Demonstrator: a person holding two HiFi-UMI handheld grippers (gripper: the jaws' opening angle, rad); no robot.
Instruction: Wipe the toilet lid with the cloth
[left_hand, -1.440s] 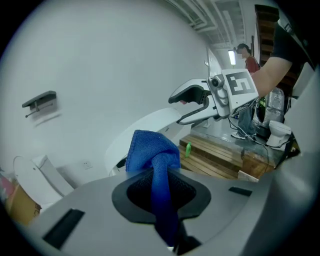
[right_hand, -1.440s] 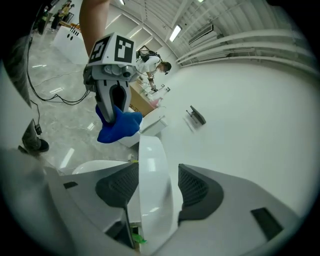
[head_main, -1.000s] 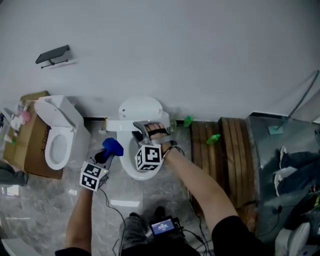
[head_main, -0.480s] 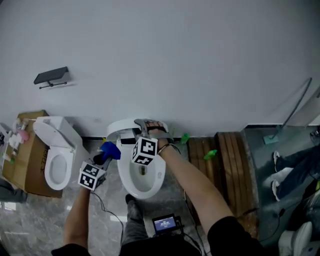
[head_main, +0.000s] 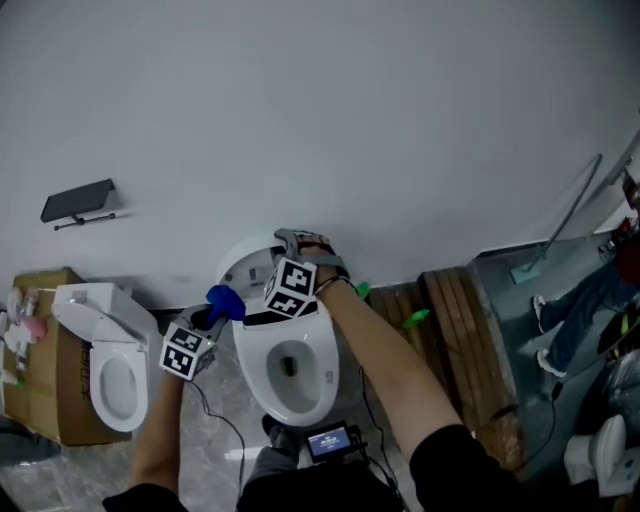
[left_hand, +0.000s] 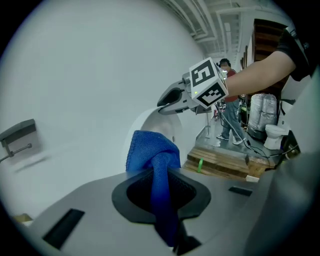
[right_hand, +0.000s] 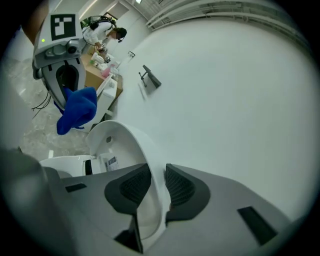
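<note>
two right gripper (right_hand: 157, 181) jaws, just closing, pinch the toilet lid (right_hand: 126, 144) edge

We see bright, even indoor light on the white wall (head_main: 320, 100), shadows soft. Both gripper views bend and darken at their rims; the cloth (left_hand: 150, 150) looks sharp, the far background seemingly soft.

The cloth (left_hand: 150, 150) in the left gripper (left_hand: 161, 176) is blue, nubbly woven fabric, matt. The toilet lid (right_hand: 131, 145) is smooth, glossy white, plastic by the look of it. The right gripper (right_hand: 159, 181), its jaws just now closing further, pinches it with ribbed matt black pads (right_hand: 181, 187). Both gripper bodies look like matt grey plastic. Right of the right gripper lies brown slatted wood (head_main: 455, 310). Left of the left one is a dull cardboard box (head_main: 50, 405). The floor (head_main: 215, 380) beneath is polished grey marbled stone.
</note>
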